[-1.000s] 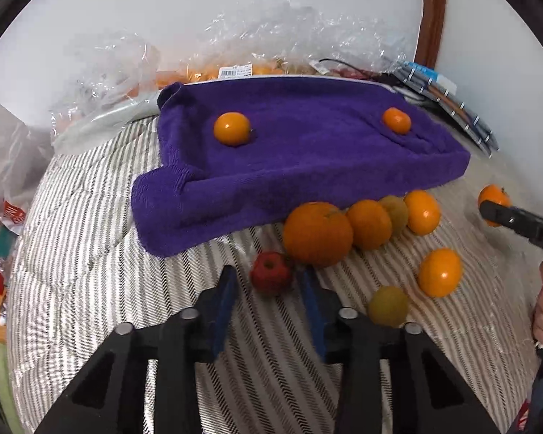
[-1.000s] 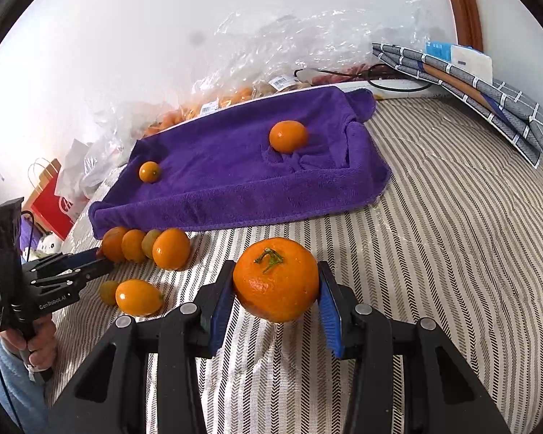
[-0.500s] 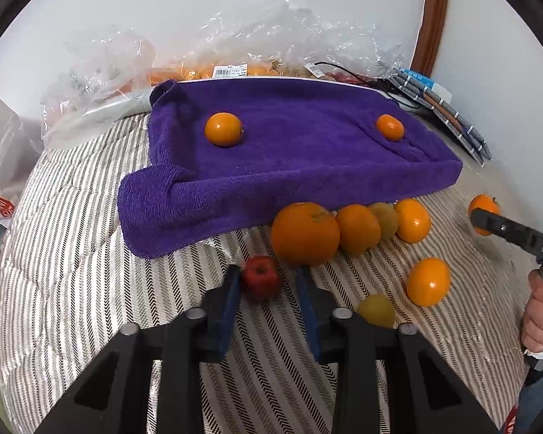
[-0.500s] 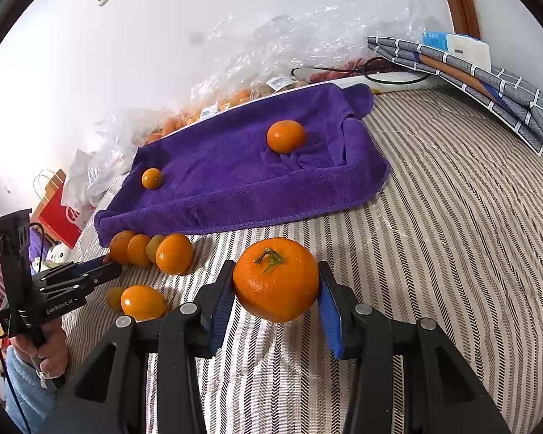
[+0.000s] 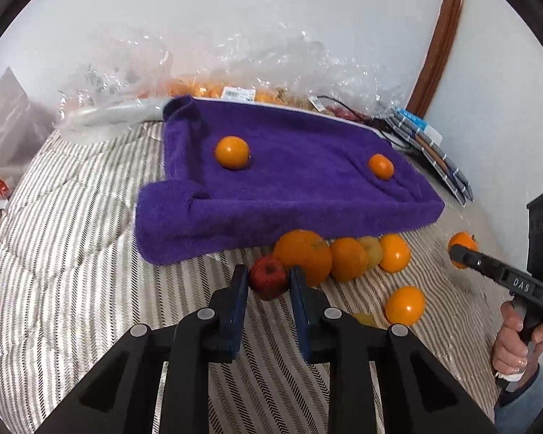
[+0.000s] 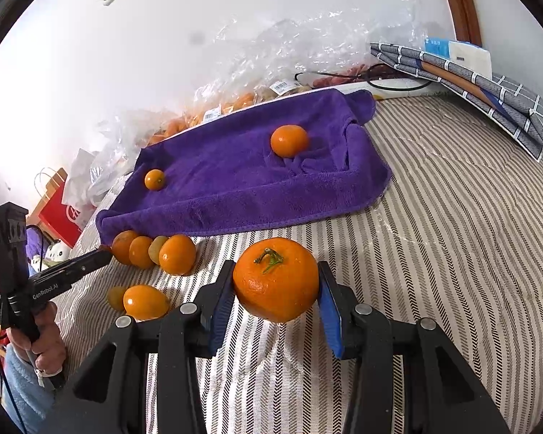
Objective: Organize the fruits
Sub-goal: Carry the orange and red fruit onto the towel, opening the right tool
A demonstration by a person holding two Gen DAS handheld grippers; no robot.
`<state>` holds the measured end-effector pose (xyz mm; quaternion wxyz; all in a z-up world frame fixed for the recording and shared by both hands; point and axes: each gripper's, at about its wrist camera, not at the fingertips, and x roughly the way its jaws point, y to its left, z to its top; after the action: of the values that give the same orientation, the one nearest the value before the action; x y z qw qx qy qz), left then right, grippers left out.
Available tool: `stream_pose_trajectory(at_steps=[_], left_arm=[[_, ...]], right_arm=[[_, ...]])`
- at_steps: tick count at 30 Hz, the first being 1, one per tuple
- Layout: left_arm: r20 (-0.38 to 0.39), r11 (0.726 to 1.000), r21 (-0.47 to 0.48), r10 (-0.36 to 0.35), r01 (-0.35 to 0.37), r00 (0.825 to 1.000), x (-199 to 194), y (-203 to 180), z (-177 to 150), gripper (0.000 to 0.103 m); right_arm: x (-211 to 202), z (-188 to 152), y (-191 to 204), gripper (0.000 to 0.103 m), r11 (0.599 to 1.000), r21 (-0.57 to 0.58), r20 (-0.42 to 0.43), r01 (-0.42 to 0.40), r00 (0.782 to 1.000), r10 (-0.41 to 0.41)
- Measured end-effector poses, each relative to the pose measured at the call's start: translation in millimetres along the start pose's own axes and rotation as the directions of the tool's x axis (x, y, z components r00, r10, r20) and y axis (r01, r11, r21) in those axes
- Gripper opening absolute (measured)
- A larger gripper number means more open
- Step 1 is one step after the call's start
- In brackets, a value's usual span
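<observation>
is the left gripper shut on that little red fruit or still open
Shut on it: in the left wrist view the left gripper has both blue pads pressed against the sides of the red fruit.

At lower centre the left gripper (image 5: pixel 268 282) has its jaws closed against a small red apple (image 5: pixel 268 277) on the striped bed (image 5: pixel 72 253). Just right of the apple, a row of oranges (image 5: pixel 347 258) lines the near edge of a purple towel (image 5: pixel 307 188), which carries two more oranges (image 5: pixel 232 152). At the right edge the right gripper (image 5: pixel 463 253), held by a hand (image 5: pixel 517 343), sits at another orange (image 5: pixel 462 243).
</observation>
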<state>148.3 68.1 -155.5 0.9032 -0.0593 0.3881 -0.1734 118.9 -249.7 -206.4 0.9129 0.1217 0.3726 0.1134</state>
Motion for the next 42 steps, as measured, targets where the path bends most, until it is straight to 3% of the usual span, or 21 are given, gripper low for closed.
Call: stream_pose_trajectory(at_steps=[7,17,27,34,42], left_arm=[[0.052,0.998,-0.058,0.037,-0.034,0.998,-33.6,1.5,12.9,0.022],[0.101,0.995,-0.098,0.028,-0.018,0.995,-54.9,-2.4,72.2,0.022],[0.093,0.993,-0.082,0.087,-0.080,0.992,-2.1,-8.3,109.2,0.022],[0.022,0.988,-0.099,0.124,-0.121,0.992,39.2,7.0,94.1,0.022],[-0.002,0.983,-0.081,0.163,-0.163,0.987,54.4,6.3,86.3,0.023]], right_arm=[[-6.0,9.2,10.8,0.043,0.998,-0.050,0.000,0.035,0.999,-0.035],[-28.4,68.1,25.1,0.043,0.993,-0.097,0.078,0.069,0.995,-0.061],[6.2,104.2,25.8,0.043,0.991,-0.081,0.093,0.106,0.991,-0.098],[49.6,97.1,19.0,0.043,0.988,-0.100,0.046,0.119,0.992,-0.115],[71.6,93.6,10.8,0.043,0.989,-0.097,-0.005,0.112,0.994,-0.113]])
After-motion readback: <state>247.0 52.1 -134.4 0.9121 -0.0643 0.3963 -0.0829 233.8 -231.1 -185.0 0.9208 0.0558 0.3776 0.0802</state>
